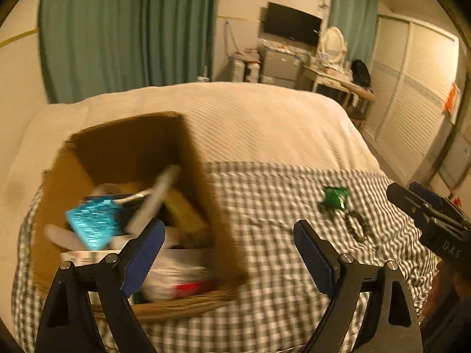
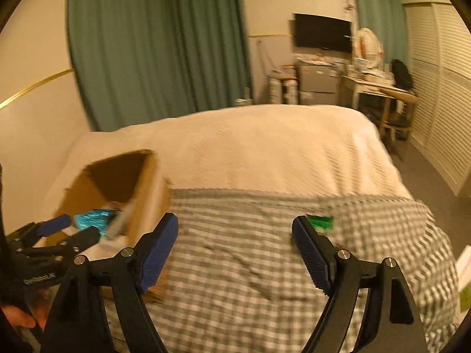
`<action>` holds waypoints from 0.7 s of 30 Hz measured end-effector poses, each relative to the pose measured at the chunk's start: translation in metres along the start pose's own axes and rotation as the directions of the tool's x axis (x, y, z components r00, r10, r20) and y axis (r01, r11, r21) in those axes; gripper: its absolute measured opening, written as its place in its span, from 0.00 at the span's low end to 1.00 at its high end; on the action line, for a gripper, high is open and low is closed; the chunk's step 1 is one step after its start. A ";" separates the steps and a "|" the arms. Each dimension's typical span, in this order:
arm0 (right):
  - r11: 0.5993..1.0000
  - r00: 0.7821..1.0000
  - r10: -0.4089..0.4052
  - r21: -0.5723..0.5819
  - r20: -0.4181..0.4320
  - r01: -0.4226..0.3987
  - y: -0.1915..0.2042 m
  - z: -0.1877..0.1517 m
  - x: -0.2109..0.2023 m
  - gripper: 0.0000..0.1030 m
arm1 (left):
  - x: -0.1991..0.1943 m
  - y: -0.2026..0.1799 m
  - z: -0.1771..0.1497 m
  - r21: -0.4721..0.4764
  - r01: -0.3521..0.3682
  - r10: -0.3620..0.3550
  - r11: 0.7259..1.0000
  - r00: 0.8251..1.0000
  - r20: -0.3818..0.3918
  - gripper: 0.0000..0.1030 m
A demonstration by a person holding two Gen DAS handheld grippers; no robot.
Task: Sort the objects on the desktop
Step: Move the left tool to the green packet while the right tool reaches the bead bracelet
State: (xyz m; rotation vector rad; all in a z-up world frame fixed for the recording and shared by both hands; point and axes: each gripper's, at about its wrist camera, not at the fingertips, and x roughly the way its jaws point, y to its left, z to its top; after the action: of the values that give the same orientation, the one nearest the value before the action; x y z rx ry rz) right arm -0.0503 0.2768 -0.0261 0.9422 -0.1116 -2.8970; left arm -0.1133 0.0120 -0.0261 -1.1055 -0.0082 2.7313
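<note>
While both grippers hang over the checked cloth, the left gripper has its jaws spread wide with nothing between them, and the right gripper is released too. The cardboard box at left holds a shiny blue packet; a green wrapper lies on the cloth, well apart from the box.
</note>
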 end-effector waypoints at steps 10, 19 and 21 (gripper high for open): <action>0.986 0.989 -0.146 0.079 0.014 0.145 -0.107 -0.059 0.008 0.78 | 0.068 -0.105 -0.005 0.151 0.046 -0.041 0.988 0.998 -0.037 0.93; 0.966 0.984 -0.130 0.209 -0.122 0.153 -0.177 -0.097 0.067 0.78 | 0.170 -0.163 -0.011 0.202 0.100 -0.077 0.974 0.990 -0.117 0.96; 0.969 0.983 -0.120 0.200 -0.141 0.147 -0.182 -0.100 0.078 0.78 | 0.195 -0.172 -0.012 0.206 0.117 -0.090 0.972 0.986 -0.137 0.96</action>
State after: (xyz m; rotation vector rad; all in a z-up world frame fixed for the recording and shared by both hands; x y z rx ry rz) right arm -0.0662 0.4445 -0.1707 1.2113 -0.3644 -2.9802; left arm -0.2118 0.2153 -0.1559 -1.1785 0.2340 2.4958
